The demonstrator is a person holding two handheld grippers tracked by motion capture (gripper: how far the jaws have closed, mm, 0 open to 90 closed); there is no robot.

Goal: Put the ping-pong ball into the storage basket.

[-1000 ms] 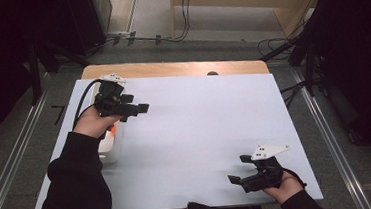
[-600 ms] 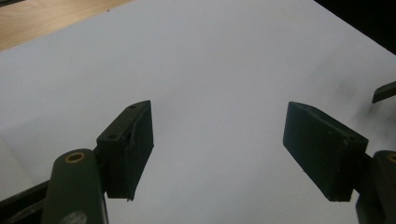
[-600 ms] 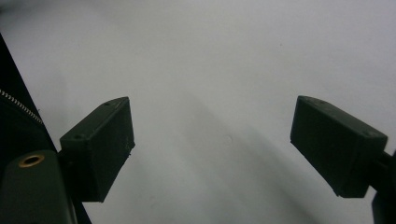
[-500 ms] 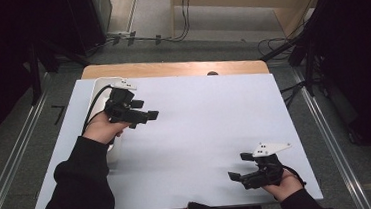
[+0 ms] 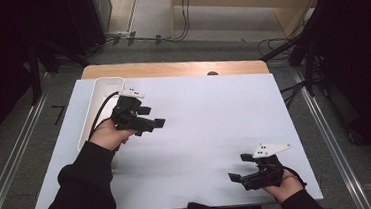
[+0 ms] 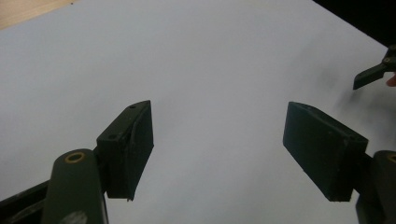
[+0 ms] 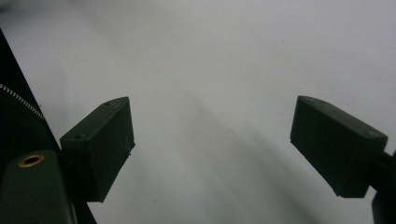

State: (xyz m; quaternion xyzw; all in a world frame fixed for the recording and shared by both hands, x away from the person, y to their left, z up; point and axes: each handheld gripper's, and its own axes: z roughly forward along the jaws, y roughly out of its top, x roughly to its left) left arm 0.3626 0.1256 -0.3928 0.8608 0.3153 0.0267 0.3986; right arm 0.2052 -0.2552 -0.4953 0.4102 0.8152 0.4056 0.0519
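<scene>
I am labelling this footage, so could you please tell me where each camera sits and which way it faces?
High view: above the person's side, looking forward and down on the white table and white tray; both forearms, left gripper and right gripper show.
Left gripper view: rides the left gripper, looking along open jaws at bare table; the right gripper's jaw tip shows far right.
Right gripper view: rides the right gripper, open jaws, a dark sleeve.
All share the table.

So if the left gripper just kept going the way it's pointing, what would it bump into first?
Probably nothing but the white table sheet. The left gripper has open, empty jaws aimed across bare sheet. The right gripper sits off to the side of that line, though depth is hard to judge.
</scene>
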